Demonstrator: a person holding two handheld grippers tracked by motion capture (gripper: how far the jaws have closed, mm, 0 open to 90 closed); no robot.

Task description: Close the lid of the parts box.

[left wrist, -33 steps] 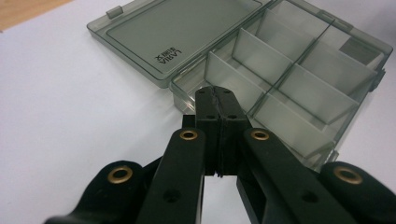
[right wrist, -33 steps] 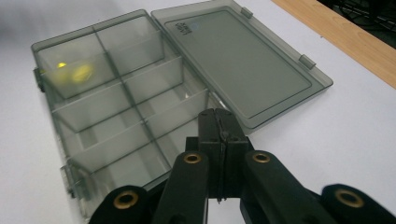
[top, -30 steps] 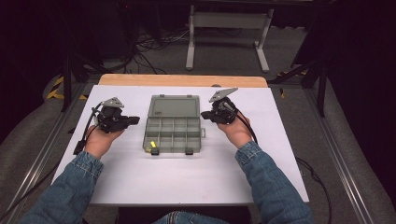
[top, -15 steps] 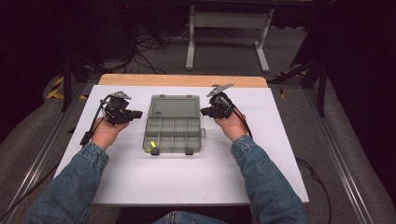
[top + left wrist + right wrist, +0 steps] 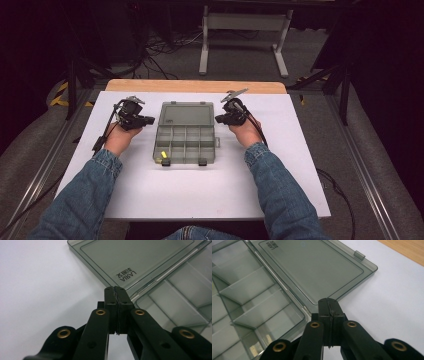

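Your organizer box [image 5: 185,132] lies open mid-counter [image 5: 280,175], lid [image 5: 186,114] flat behind the tray. Left tongs [image 5: 150,120] and right tongs [image 5: 219,119] — both pressed together, holding nothing — flank the hinge line. I'd say closing the lid hasn't begun.

Closed left claw [image 5: 117,290] meets the open organizer box's lid [image 5: 140,262] edge.

Both grippers [image 5: 150,120] [image 5: 218,119] nearer the box [image 5: 185,132].
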